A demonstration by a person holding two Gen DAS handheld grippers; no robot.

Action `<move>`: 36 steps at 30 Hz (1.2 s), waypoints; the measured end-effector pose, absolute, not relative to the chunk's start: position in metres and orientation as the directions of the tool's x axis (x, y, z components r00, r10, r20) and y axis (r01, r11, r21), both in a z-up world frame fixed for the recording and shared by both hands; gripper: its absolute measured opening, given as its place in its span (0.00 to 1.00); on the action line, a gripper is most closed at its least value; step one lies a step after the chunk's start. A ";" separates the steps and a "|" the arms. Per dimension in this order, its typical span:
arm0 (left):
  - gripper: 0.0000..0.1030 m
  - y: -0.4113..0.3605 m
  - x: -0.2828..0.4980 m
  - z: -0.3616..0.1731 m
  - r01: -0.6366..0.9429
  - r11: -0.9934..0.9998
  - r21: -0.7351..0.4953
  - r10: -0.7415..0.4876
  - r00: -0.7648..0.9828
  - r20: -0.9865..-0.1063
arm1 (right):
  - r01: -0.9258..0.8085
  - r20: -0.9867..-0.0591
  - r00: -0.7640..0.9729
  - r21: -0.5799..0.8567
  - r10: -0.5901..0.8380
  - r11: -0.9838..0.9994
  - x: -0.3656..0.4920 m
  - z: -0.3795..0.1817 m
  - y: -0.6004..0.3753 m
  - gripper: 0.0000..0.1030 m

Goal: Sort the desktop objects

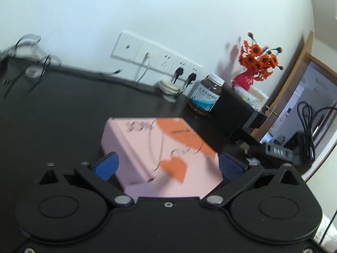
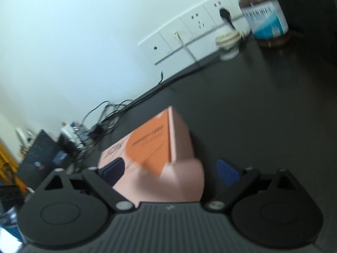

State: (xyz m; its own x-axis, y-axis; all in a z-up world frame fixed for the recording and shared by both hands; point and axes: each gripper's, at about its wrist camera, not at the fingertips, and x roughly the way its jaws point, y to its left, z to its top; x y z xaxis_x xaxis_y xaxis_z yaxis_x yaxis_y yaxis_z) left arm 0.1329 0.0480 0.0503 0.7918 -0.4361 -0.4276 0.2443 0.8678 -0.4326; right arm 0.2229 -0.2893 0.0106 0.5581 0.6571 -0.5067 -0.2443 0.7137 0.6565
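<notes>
Black counter [image 1: 63,116] fills most of both views, running back to a white wall with sockets. Largest thing on it is the pink-and-orange box [image 1: 164,151], lying flat and framed by both grippers at once. Left gripper [image 1: 167,165] has its jaws spread wide to either side of the box, not touching it as far as the blur lets me judge; right gripper [image 2: 171,170] is likewise spread around it. Smaller, well behind, stands a brown supplement jar [image 1: 207,93]. This looks like the approach to grasping the box; next, one pair of jaws must close squarely on its sides.
</notes>
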 end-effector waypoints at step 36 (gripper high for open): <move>0.99 -0.036 0.142 0.027 0.276 0.957 0.090 -0.176 0.800 -0.574 | -0.527 -0.497 0.610 0.327 0.617 0.784 0.216 0.022 -0.292 0.84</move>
State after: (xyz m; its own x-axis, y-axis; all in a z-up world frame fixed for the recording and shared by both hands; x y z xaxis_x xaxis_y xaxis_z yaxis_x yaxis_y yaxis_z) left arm 0.1422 -0.0358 0.0271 0.7998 -0.1763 -0.5738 0.2756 0.9570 0.0900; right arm 0.2159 -0.2923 0.0216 0.6096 0.6171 -0.4975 -0.5269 0.7844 0.3274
